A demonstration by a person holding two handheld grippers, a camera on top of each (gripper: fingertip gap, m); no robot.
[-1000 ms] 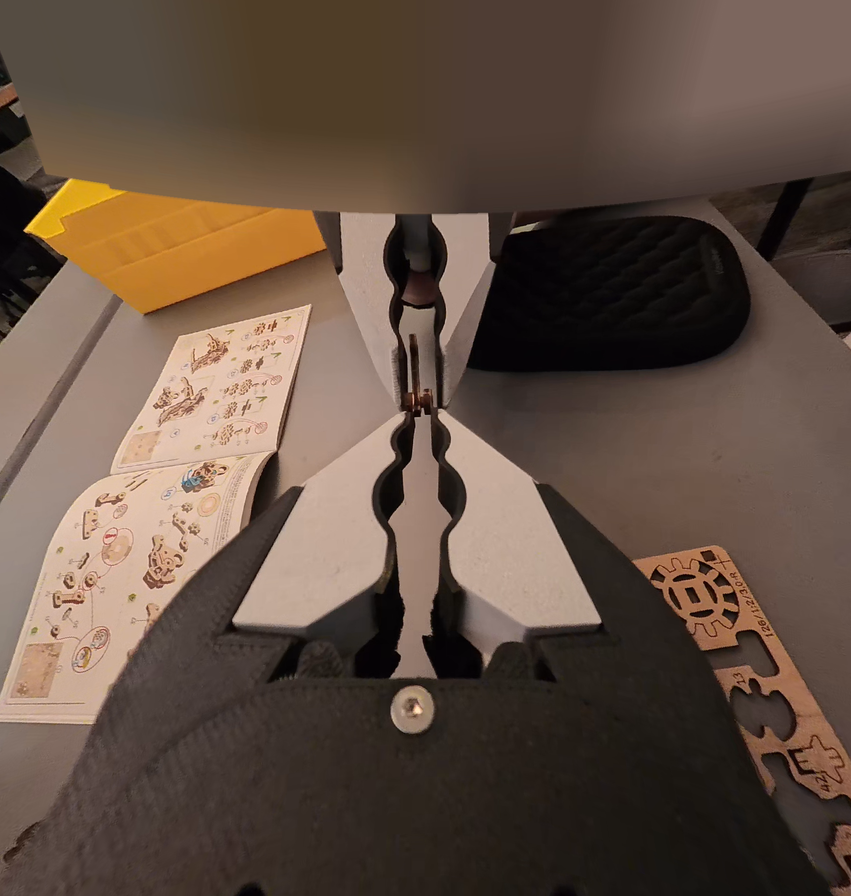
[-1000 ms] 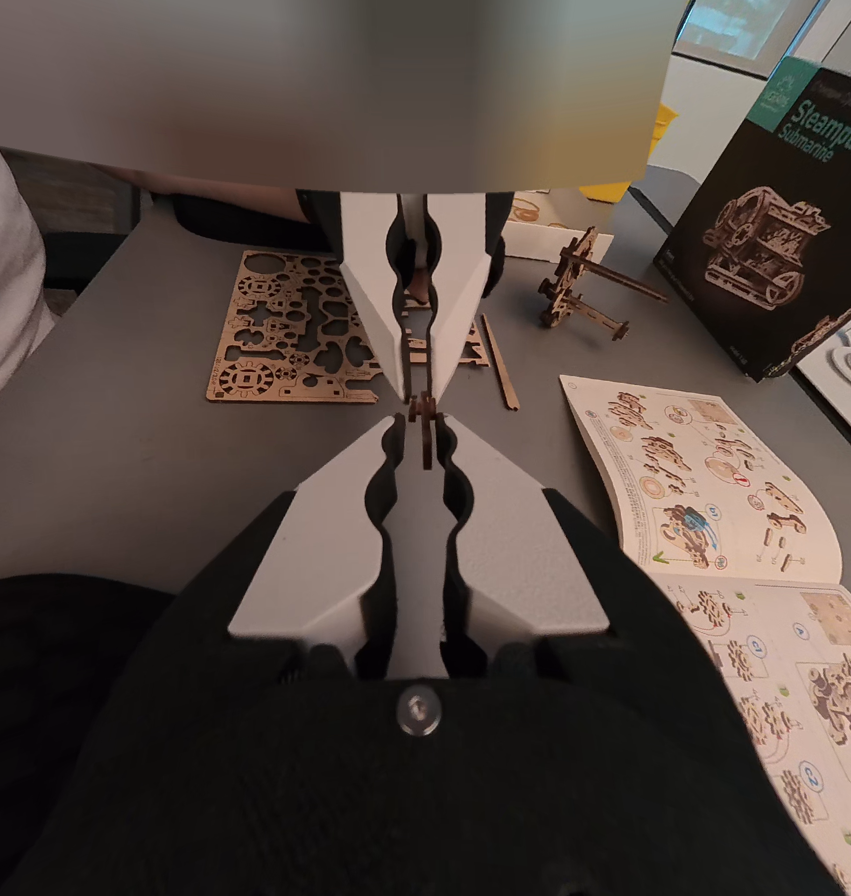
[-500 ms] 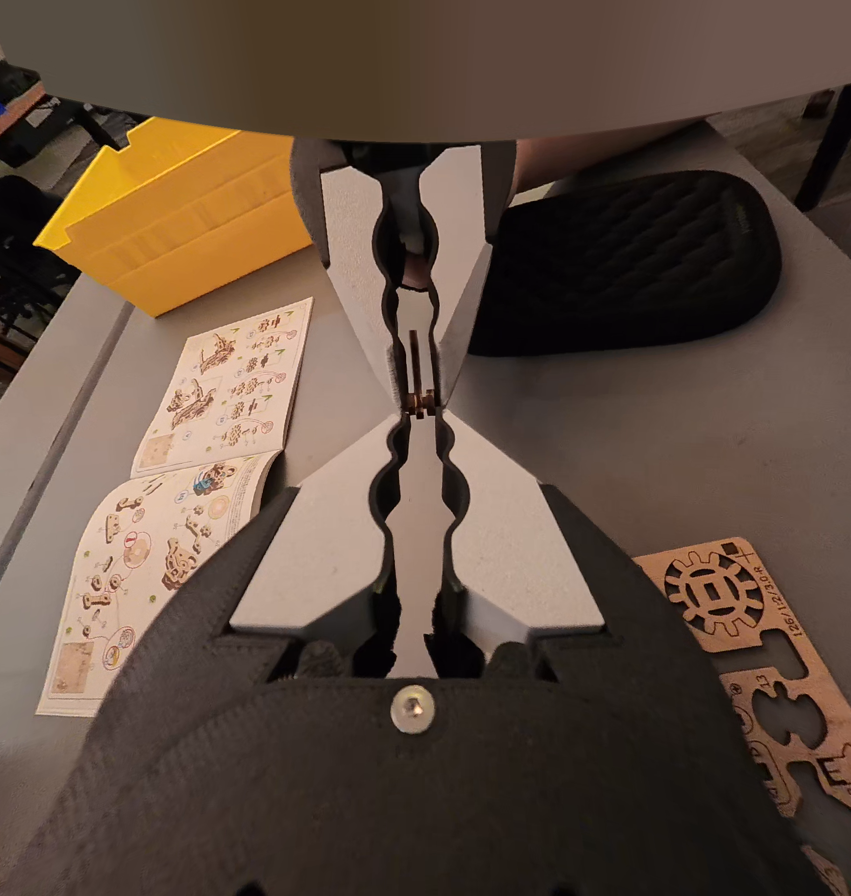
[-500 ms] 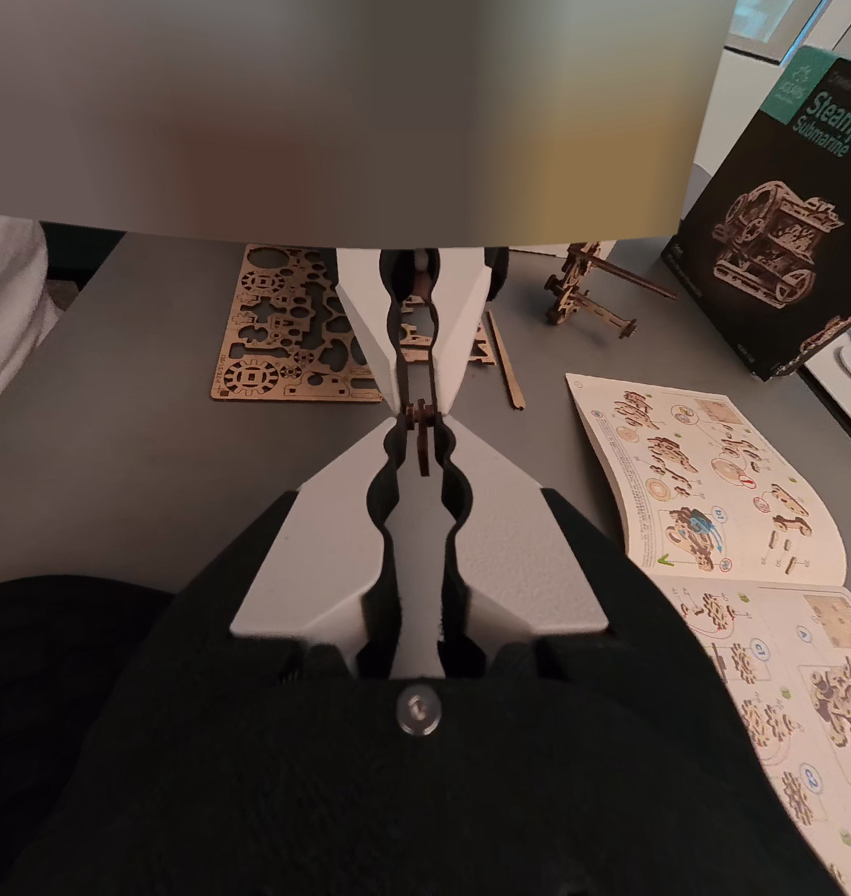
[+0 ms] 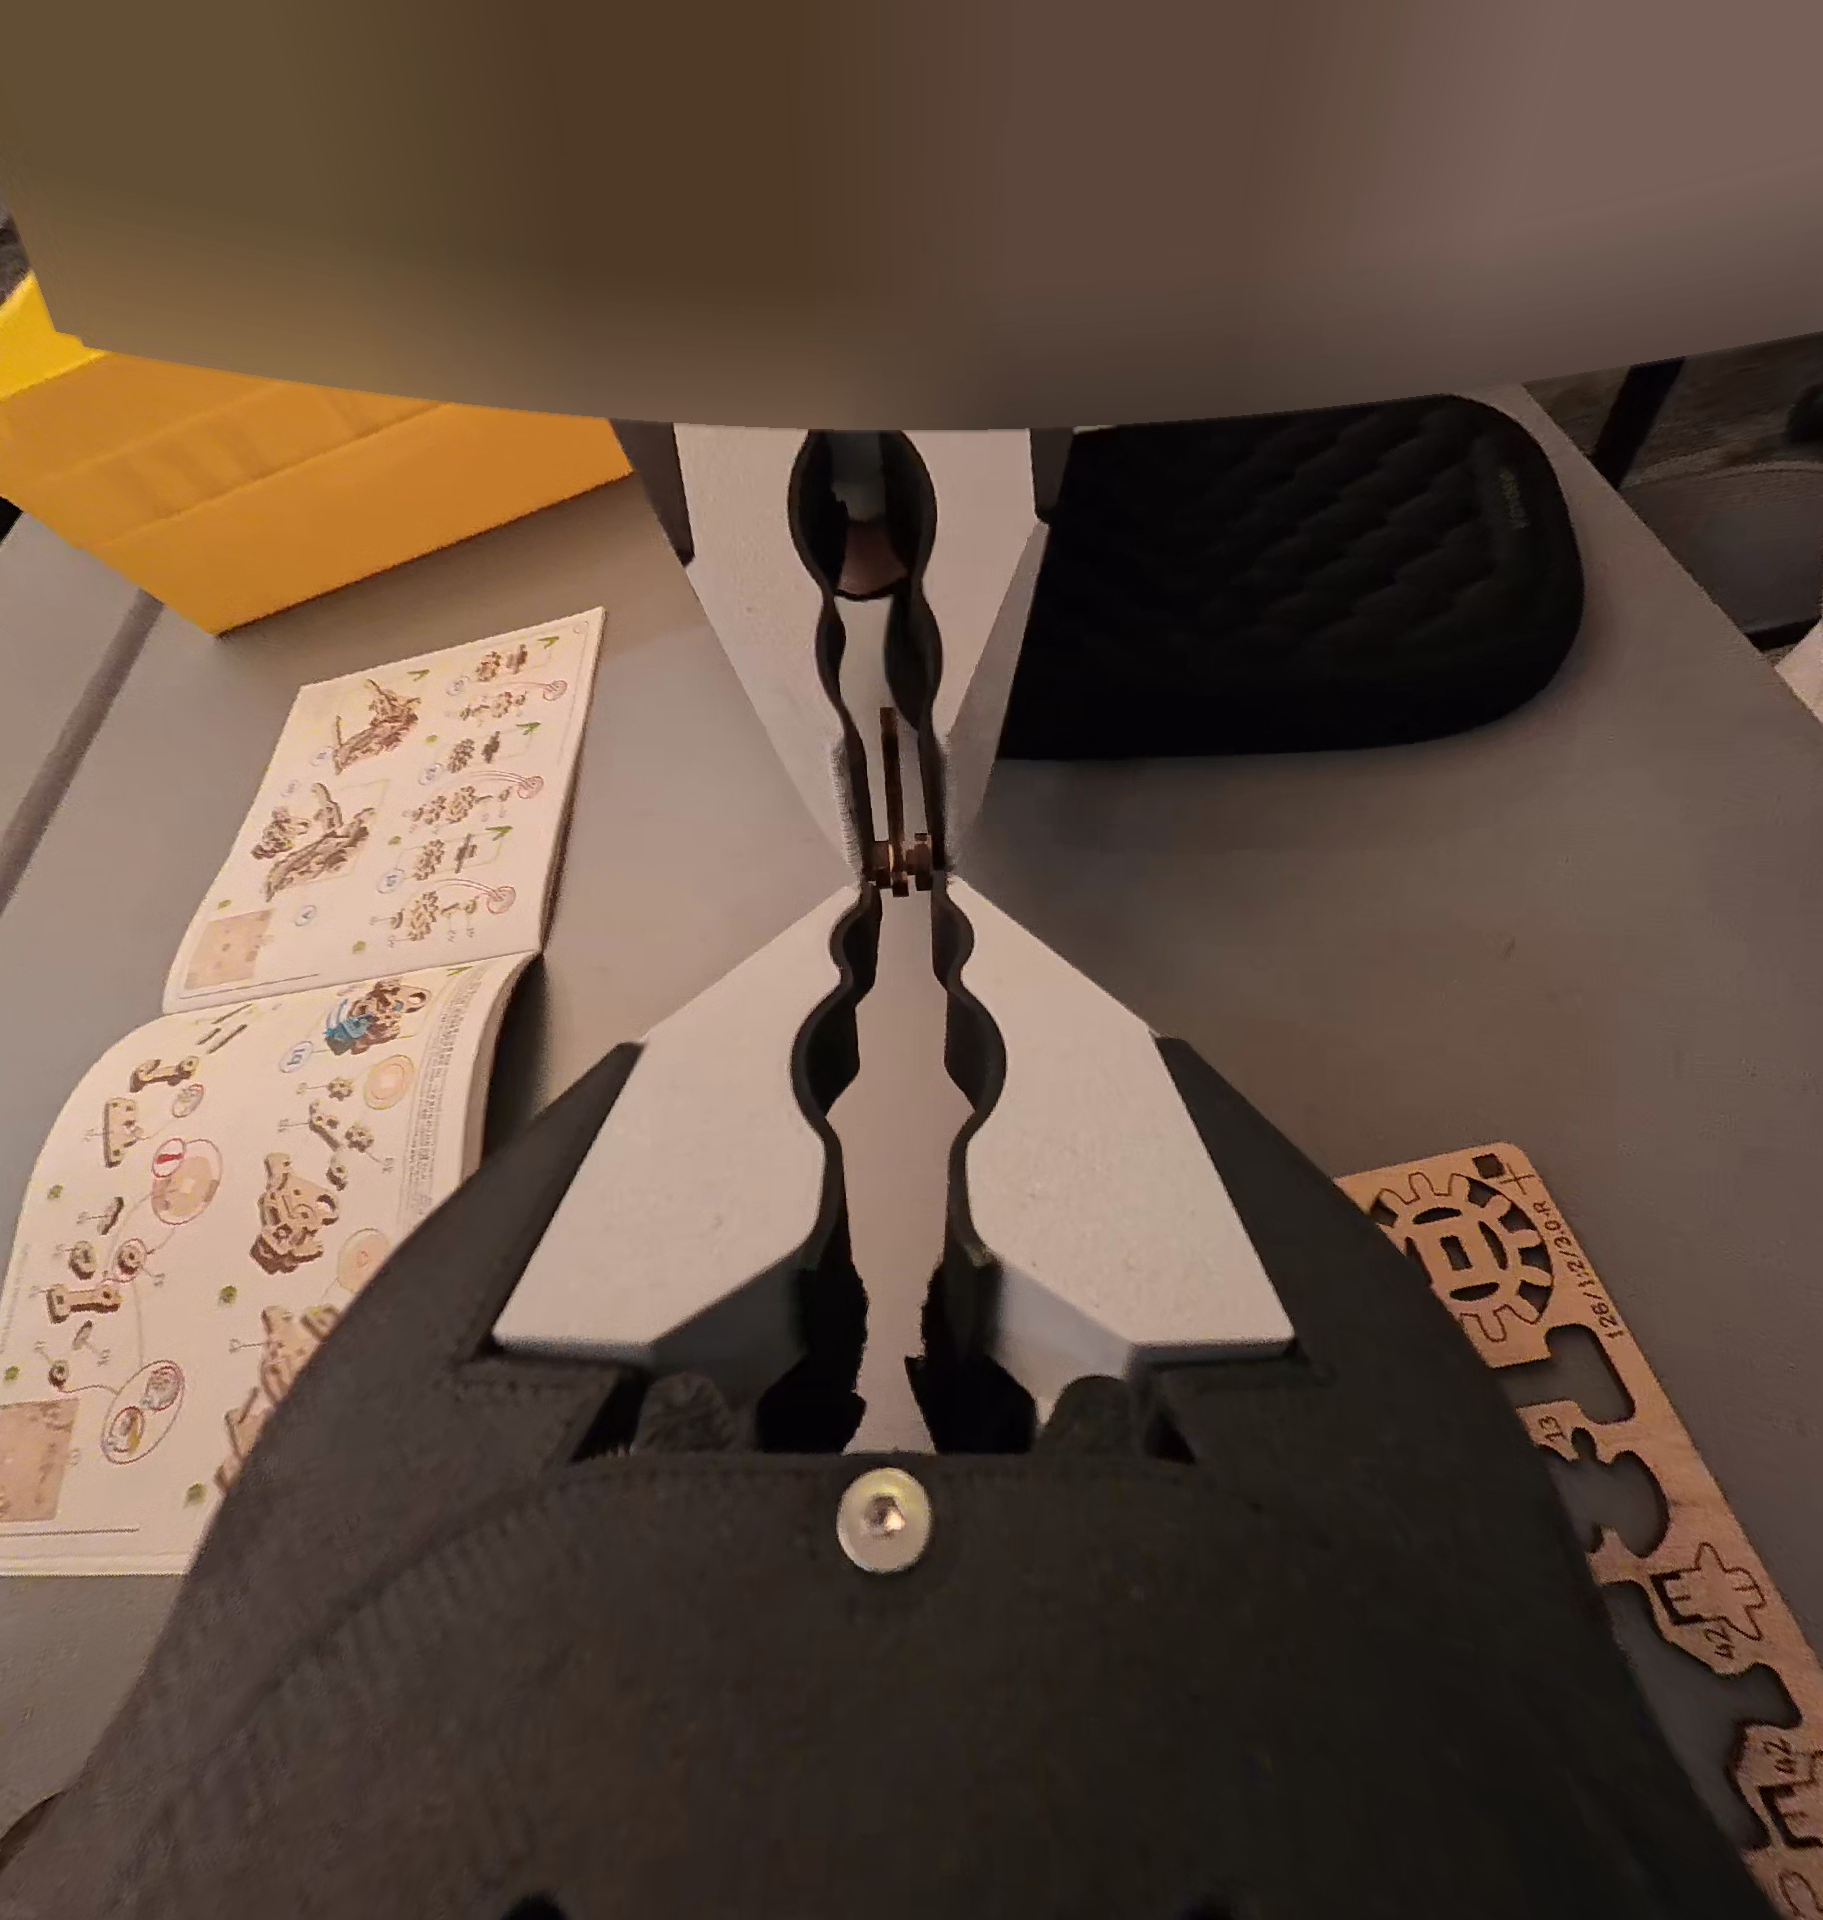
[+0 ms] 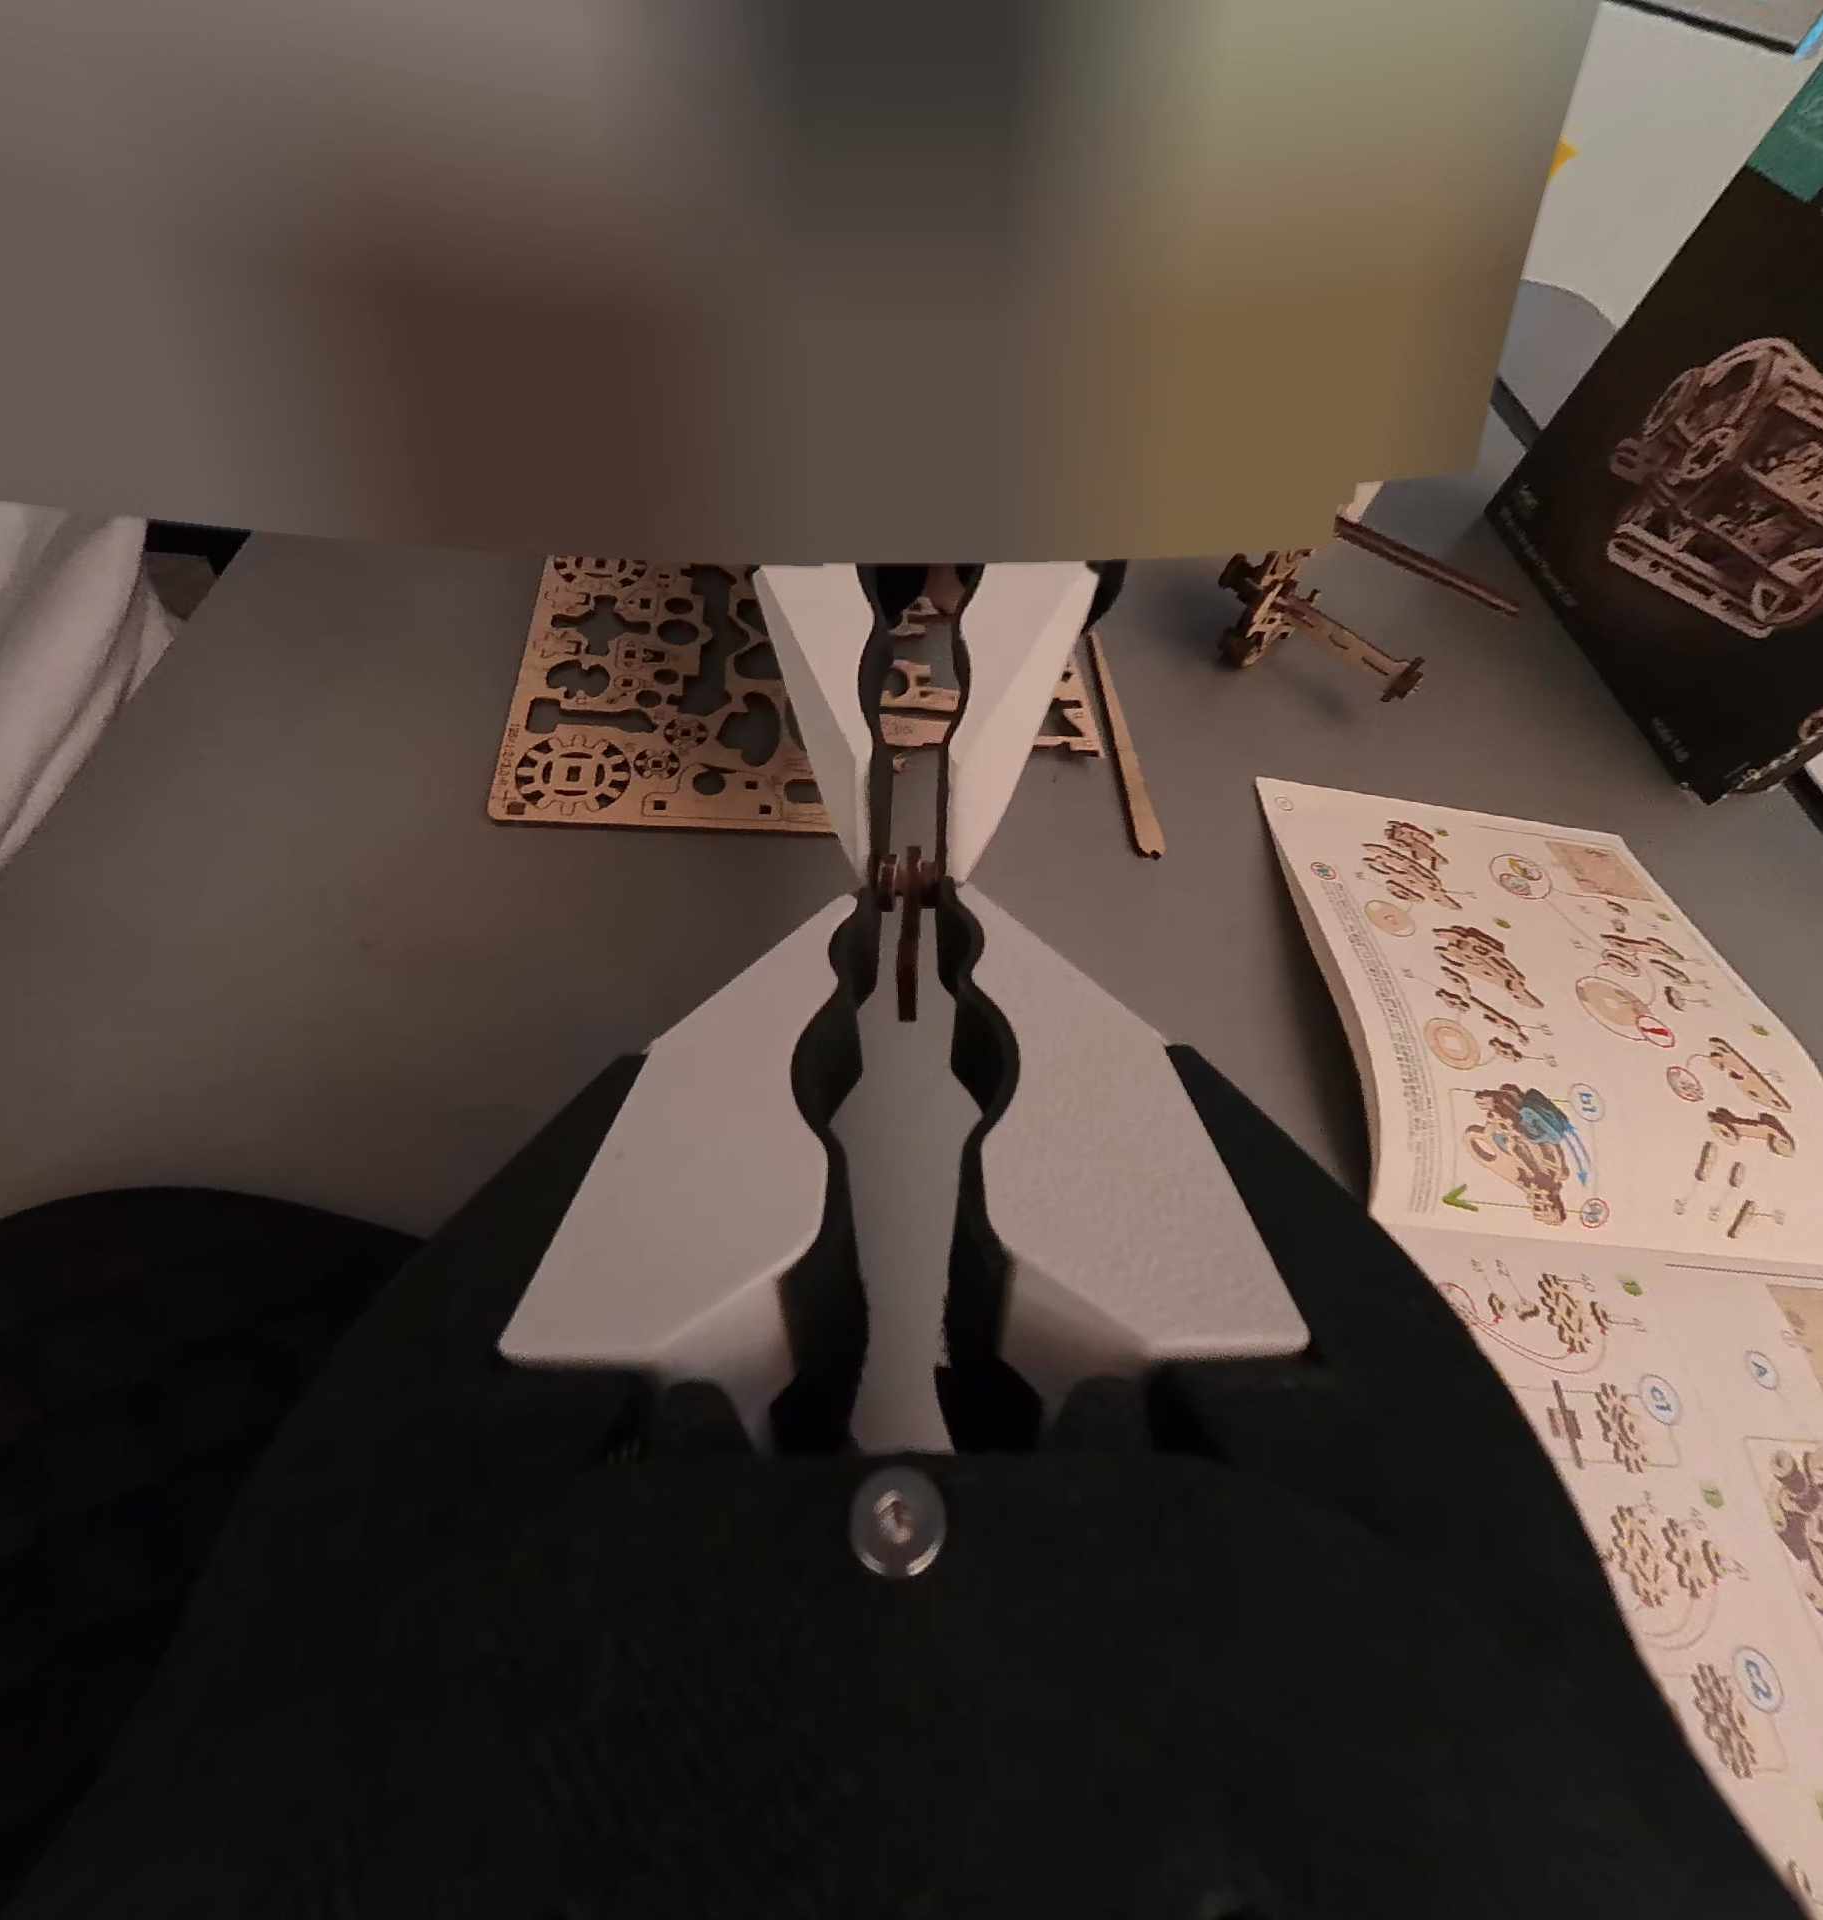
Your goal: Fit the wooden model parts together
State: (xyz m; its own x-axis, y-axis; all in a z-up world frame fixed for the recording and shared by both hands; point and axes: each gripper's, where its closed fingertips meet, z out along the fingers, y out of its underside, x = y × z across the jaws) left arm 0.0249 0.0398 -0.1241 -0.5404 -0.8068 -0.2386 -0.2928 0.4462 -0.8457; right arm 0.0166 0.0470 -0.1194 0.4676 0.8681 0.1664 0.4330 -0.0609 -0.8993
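The two claws meet tip to tip above the grey desk (image 5: 1406, 987). The left claw (image 5: 899, 902) is closed almost fully, its tips pinching a small wooden disc part (image 5: 899, 871). Facing it, the right claw (image 6: 905, 902) is likewise nearly closed on a flat wooden piece (image 6: 907, 961), which stands on edge between its fingers and reaches back toward the camera. In the left wrist view that same flat piece (image 5: 889, 774) shows as a thin upright strip inside the far claw. The two wooden parts touch where the tips meet; whether they are fully seated in each other cannot be told.

Taking the meeting point as landmark in the left wrist view: an open instruction booklet (image 5: 263, 1039) lies to its left on the desk, a yellow bin (image 5: 294, 499) sits beyond the booklet, a black quilted pad (image 5: 1291, 592) lies behind and to the right, and a laser-cut plywood sheet (image 5: 1572, 1382) lies nearer and to the right.

In the right wrist view, the plywood sheet (image 6: 616, 717) lies beyond the tips to the left, a partly built wooden assembly (image 6: 1291, 623) stands beyond to the right, and a dark kit box (image 6: 1717, 499) stands farther right.
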